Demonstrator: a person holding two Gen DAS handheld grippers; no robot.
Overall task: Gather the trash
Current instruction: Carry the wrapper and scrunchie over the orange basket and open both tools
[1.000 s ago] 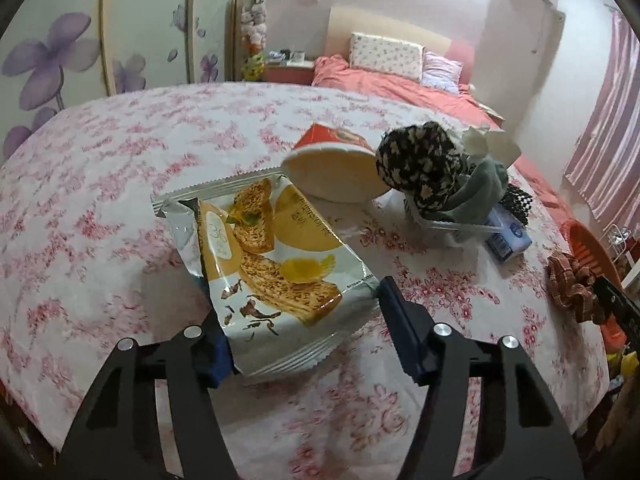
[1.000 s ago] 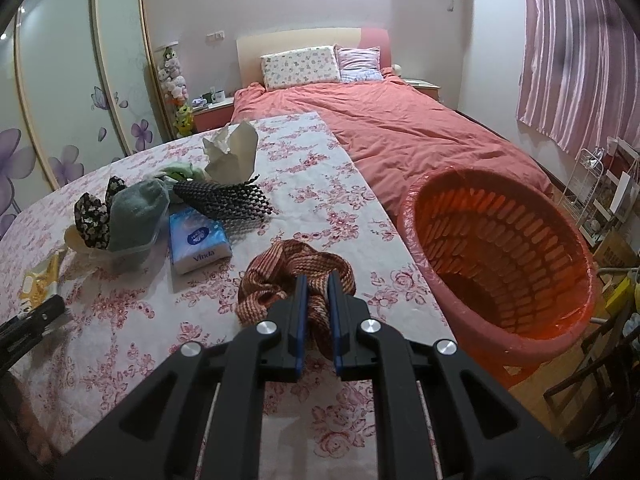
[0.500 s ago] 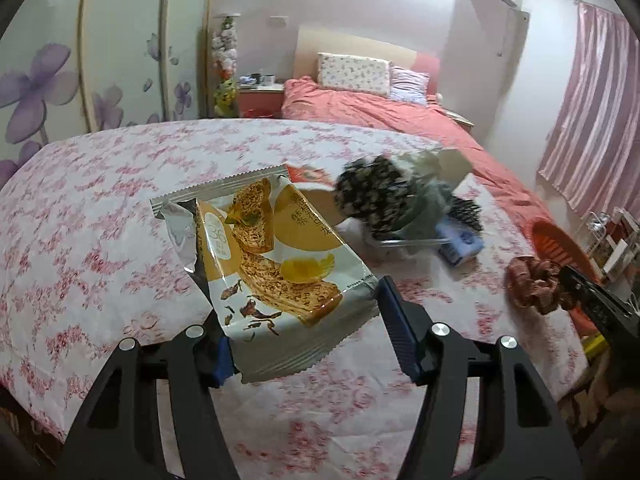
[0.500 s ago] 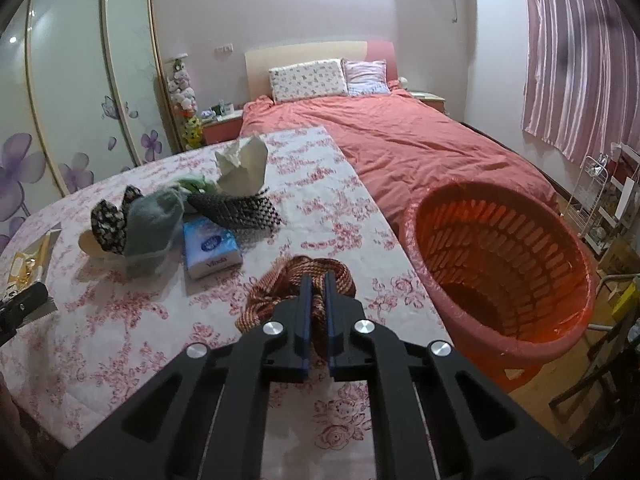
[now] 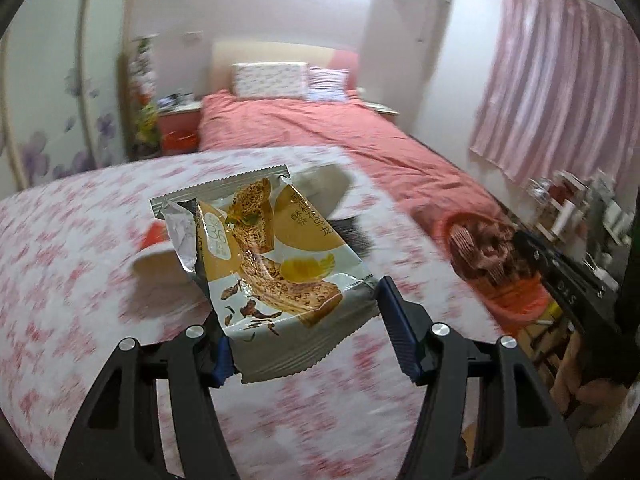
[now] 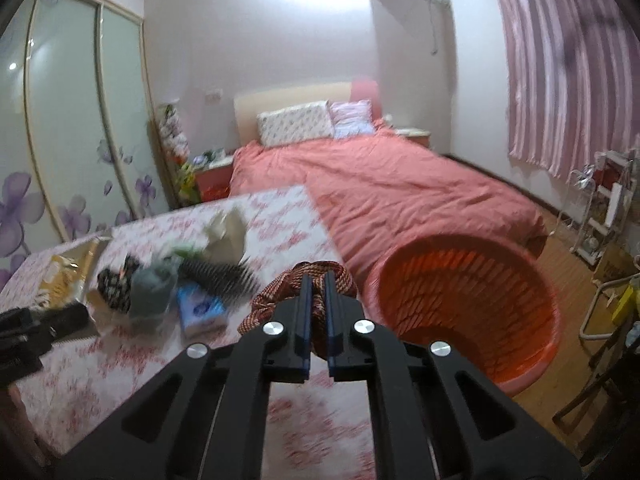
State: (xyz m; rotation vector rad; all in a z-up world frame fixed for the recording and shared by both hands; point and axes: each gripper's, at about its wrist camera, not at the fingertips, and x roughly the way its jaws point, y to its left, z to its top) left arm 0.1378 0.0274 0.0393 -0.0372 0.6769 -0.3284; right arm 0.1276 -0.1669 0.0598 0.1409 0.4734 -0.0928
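At the bottom of the left wrist view, the left gripper [image 5: 306, 324] clamps a snack wrapper [image 5: 272, 264] across its width, lifted over the floral table [image 5: 72, 280]. In the right wrist view, the right gripper [image 6: 316, 308] pinches a reddish woven cloth [image 6: 320, 276] at centre; the orange basket [image 6: 532, 344] sits lower right, beside the bed [image 6: 400, 184].

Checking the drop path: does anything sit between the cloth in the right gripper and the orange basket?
Nothing visible does. The right gripper is shut on the reddish cloth, and the orange basket stands open-topped just right of it, beyond the table edge.
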